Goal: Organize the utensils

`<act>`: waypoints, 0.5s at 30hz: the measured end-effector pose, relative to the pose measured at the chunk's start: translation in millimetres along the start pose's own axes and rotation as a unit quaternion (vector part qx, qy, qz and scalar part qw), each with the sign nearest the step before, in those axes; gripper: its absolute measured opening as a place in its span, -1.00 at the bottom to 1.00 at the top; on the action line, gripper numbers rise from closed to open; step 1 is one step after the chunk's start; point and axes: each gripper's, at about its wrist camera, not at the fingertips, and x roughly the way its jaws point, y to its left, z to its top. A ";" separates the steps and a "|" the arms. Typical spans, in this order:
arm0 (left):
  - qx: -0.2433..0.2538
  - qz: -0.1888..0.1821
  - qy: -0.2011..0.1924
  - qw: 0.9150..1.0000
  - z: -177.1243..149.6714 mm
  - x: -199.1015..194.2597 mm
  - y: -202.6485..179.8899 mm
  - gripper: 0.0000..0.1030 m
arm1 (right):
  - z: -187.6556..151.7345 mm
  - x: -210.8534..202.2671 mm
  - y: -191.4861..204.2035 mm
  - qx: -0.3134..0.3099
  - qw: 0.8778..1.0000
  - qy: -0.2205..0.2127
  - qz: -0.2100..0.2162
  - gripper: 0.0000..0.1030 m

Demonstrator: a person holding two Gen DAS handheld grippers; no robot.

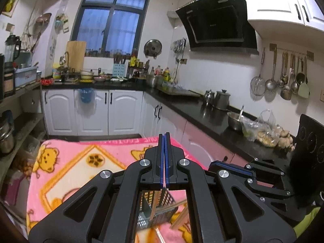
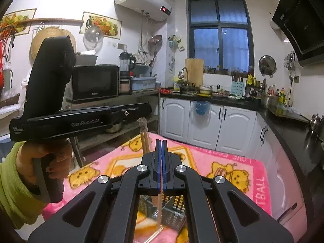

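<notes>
Right gripper (image 2: pixel 161 141) pinches a clear sleeve of chopsticks (image 2: pixel 144 135), standing upright. Left gripper (image 1: pixel 164 135) pressed together, empty, both tilted slightly down above the pink blanket (image 1: pixel 66 158).

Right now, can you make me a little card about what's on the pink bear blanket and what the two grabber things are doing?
cloth: pink bear blanket
holder: grey holed caddy, below both grippers
in holder: wooden chopsticks
left gripper: fingers shut, nothing seen between them
right gripper: fingers shut
beside right gripper: wrapped chopsticks poking up; held or not, cannot tell
</notes>
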 end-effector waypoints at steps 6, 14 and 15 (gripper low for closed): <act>0.007 0.001 -0.013 1.000 13.2 3.5 -5.3 -1.00 | 23.0 0.2 -6.7 -0.002 1.000 -0.018 -0.006 -0.98; 0.014 0.017 -0.014 1.000 13.9 17.9 -3.4 -1.00 | 43.7 8.6 -19.1 -0.010 0.999 -0.035 -0.028 -0.98; 0.016 0.022 -0.014 1.000 13.0 19.7 -2.6 -1.00 | 44.0 11.3 -21.8 -0.008 0.999 -0.034 -0.028 -0.98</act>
